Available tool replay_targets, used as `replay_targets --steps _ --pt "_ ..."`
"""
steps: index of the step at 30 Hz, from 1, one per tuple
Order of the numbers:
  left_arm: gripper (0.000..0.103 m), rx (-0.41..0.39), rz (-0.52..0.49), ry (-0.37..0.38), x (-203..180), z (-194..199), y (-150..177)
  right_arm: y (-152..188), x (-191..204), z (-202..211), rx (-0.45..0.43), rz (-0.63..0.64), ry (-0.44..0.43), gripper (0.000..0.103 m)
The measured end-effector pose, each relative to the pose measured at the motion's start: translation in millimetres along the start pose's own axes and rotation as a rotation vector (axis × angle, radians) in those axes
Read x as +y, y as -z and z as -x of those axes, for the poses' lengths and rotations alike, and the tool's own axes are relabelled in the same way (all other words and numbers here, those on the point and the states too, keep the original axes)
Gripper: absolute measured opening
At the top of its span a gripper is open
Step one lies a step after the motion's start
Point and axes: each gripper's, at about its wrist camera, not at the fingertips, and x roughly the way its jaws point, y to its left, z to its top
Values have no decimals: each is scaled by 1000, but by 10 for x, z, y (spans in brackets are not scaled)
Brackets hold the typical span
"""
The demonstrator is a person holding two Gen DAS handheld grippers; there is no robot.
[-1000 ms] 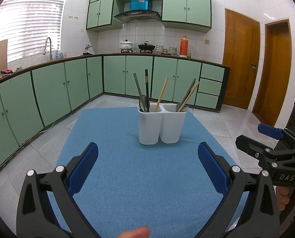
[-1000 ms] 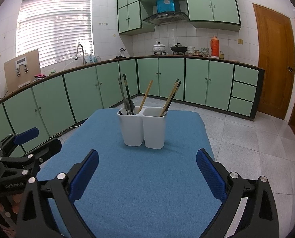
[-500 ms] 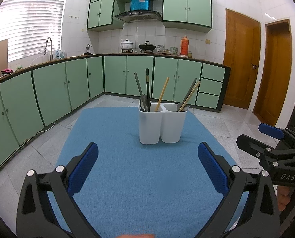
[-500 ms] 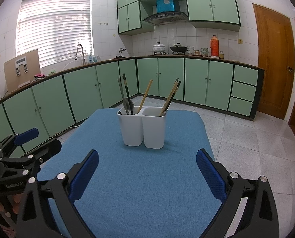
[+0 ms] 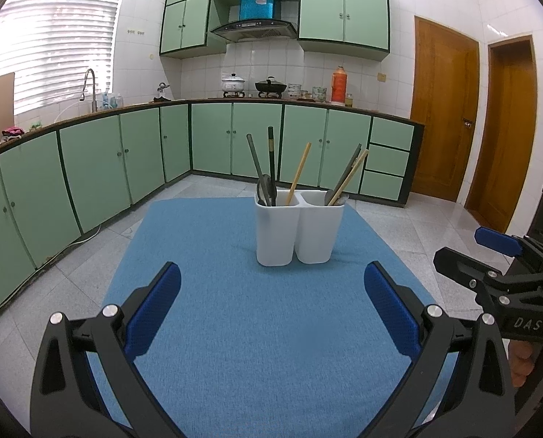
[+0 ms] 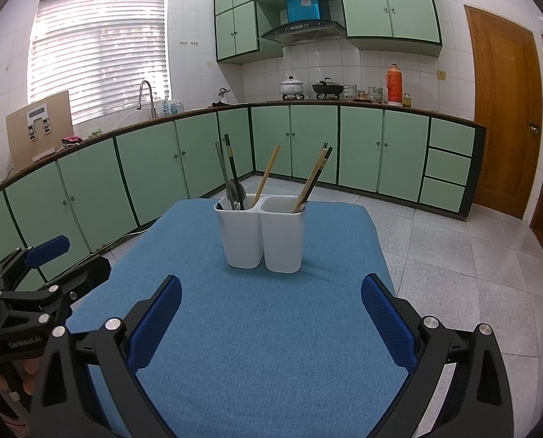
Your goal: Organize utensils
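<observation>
Straight ahead at 12 o'clock from both tongs sits the white two-cup utensil holder point(image 5: 299, 230) on the blue-covered table point(image 5: 256, 328), well apart from them. Left tongs point(image 5: 272, 306) and right tongs point(image 6: 271, 306) are both spread wide, empty. Left cup has dark-handled utensils point(image 5: 266, 168) plus a wooden chopstick point(image 5: 299, 171); right cup has chopsticks point(image 5: 348, 177) leaning toward 1 o'clock. Table between is bare cloth. Green cabinets point(image 5: 213, 142) run behind.
</observation>
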Motion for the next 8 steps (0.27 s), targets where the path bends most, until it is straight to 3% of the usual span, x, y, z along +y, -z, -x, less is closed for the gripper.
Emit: replay_targets --steps 8 --pt "98 3 3 0 12 -1 -2 12 -4 -9 0 -2 0 97"
